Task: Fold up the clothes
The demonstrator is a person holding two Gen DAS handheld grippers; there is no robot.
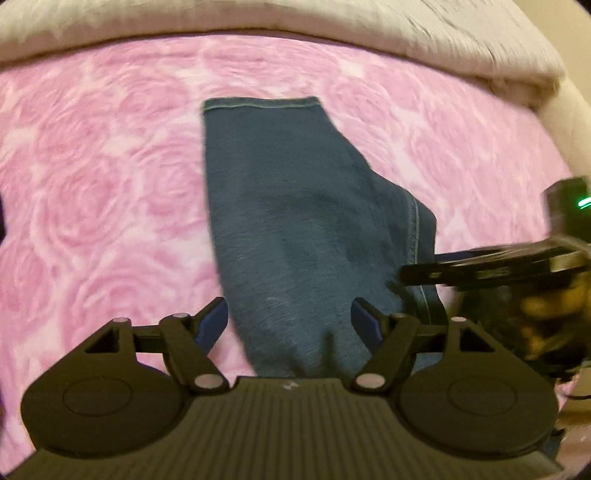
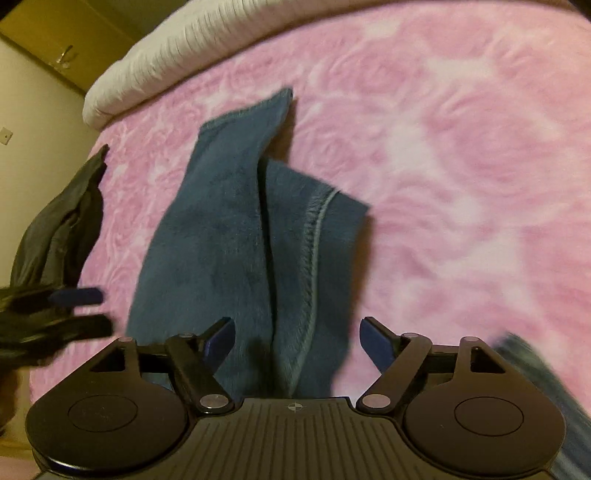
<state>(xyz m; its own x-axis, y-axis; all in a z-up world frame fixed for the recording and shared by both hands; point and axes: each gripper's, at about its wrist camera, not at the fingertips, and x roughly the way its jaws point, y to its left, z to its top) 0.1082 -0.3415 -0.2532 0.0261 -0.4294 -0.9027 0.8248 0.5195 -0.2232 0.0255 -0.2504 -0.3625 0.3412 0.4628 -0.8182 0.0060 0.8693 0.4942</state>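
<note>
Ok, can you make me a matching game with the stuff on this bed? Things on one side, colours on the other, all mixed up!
Things:
1. blanket
2. folded garment
3. pillow
4. gripper pads

Colours:
A. off-white
B. pink with roses
C. bright blue
D. dark teal-blue

Pairs: 1-B, 2-D, 3-A, 4-C
</note>
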